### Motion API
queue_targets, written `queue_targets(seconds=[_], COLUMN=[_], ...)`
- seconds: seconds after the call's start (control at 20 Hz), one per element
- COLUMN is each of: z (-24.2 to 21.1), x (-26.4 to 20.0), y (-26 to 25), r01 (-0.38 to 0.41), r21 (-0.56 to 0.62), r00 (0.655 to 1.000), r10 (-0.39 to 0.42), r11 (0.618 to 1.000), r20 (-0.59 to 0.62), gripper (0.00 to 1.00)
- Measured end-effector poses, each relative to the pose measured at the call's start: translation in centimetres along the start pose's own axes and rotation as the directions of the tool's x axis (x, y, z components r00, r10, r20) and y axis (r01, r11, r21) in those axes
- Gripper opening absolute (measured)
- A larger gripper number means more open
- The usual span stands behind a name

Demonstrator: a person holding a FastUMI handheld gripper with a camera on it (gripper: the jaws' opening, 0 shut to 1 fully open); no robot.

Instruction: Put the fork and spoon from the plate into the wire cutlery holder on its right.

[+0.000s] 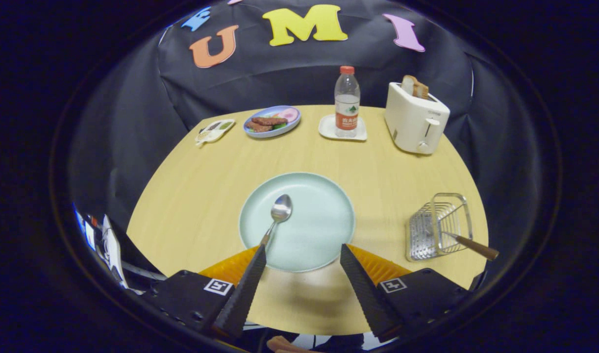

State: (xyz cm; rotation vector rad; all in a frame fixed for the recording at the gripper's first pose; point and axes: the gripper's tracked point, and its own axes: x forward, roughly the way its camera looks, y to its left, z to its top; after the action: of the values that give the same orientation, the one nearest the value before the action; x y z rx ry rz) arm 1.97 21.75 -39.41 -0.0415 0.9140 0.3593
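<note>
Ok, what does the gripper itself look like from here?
The gripper has two black, wedge-shaped fingers with toothed inner edges, tapering to points. Each sits on a black block bearing a square black-and-white marker, with ribbed orange parts behind the fingers.

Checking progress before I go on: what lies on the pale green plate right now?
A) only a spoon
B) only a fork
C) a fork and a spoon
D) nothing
A: a lone spoon lies on the plate, just ahead of the open gripper, while a wooden-handled utensil already leans in the wire cutlery holder.
</note>
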Motion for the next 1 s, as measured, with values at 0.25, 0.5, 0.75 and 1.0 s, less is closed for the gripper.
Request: queue_targets(seconds=[0.25,0.5,0.75,1.0], z=[-0.4,-0.5,-1.0,-1.2], x=[2.7,5.8,8.1,9.2], y=[3.9,5.1,5.2,5.0], r01=[0.016,0.098,0.151,0.194], r21=[0.02,0.134,0.206,0.227], r00=[1.0,0.995,0.988,0.981], r10=[-0.016,-0.099,-0.151,-0.194], r11=[1.0,0.986,0.967,0.954], r20=[-0.01,0.0,-0.019,-0.019], gripper=[0.89,0.75,0.6,0.26])
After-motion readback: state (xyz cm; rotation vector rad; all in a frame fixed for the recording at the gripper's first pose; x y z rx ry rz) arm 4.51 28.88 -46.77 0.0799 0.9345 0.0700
